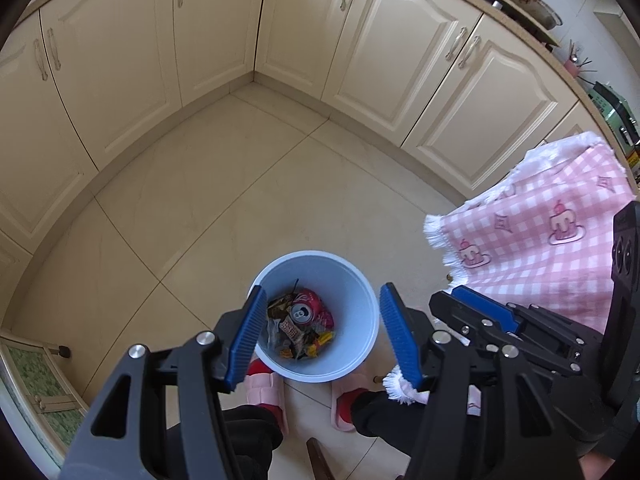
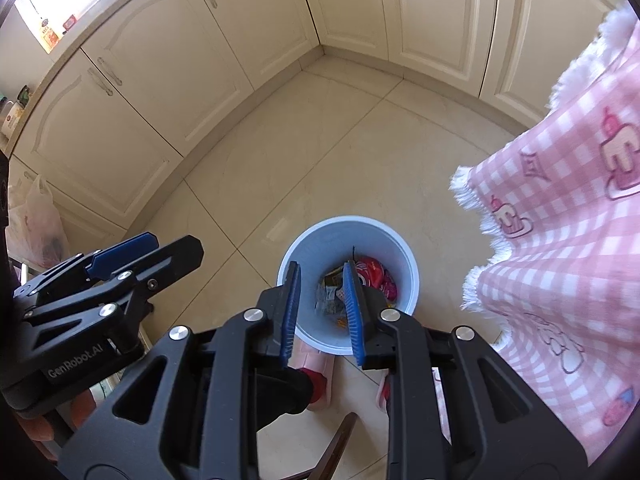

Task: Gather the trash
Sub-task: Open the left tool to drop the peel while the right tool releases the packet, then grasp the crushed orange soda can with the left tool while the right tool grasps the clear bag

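A light blue trash bin stands on the tiled floor below both grippers and also shows in the right wrist view. Inside lie a crushed red soda can, also seen in the right wrist view, and several snack wrappers. My left gripper is open and empty, held above the bin. My right gripper is open and empty, also above the bin; its side shows in the left wrist view.
Cream cabinet doors wrap the corner behind the bin. A pink checked tablecloth hangs at the right, also in the right wrist view. The person's feet in pink slippers stand beside the bin. A plastic bag sits at the left.
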The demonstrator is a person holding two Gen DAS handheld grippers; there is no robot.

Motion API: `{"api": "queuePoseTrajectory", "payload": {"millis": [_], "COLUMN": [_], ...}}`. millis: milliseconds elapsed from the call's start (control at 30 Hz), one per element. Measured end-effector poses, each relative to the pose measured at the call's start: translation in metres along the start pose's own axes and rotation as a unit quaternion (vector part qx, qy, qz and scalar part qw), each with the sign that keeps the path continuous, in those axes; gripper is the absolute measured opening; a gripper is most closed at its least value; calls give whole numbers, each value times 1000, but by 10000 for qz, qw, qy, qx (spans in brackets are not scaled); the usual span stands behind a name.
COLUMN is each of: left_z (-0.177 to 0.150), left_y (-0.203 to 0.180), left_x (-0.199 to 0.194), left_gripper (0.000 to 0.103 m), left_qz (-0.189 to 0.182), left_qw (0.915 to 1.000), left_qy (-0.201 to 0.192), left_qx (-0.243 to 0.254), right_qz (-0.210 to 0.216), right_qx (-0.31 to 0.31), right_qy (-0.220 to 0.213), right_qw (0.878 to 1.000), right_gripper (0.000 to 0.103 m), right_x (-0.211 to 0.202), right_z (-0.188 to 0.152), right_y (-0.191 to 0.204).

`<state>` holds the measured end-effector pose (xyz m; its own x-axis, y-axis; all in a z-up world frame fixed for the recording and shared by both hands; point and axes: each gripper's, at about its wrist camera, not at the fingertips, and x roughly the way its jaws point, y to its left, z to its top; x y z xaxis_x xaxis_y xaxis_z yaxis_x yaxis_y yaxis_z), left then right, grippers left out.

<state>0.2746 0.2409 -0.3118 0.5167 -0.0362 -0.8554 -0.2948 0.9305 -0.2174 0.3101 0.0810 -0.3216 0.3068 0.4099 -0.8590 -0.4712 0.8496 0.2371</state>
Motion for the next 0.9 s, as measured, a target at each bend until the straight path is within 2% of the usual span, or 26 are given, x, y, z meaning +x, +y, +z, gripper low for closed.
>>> {"api": "queuePoseTrajectory", "payload": {"millis": [200,367,467,567,667,767,900], "left_z": [4,10,16,23,25,25,27], "left_y": [-26,-64,-99,-148,-195,-262,-342], "left_x": [-46,-97,-125,-146,-155,-157,-148], "left_gripper": [58,58,58,58,60,61,63], "left_qz": [-92,-273,-536,-841,-1111,-1545,-1807], "left_qw": [9988,9936,9880,9804,9732,9611,9490], "left_qy": [-430,-957,-1217,-1372,-1379,-1299,-1175], "left_qx": [232,540,788,1137,1465,1884,2299], "right_qz": [-162,-487,-709,-913,-1195,-1549,-1943], "right_qx": [-107,-217,-173,-19,169,505,1039], "right_qy": [-496,-1186,-1595,-1931,-2195,-2416,-2548], "right_qw": [9986,9915,9845,9769,9681,9566,9416], "right_gripper": [23,23,23,23,32,41,41], "right_x": [-56,-131,-179,-228,-265,-302,-335], "right_z": [6,11,9,3,-6,-20,-37], "right_y": [0,-10,-26,-56,-88,-135,-204]}}
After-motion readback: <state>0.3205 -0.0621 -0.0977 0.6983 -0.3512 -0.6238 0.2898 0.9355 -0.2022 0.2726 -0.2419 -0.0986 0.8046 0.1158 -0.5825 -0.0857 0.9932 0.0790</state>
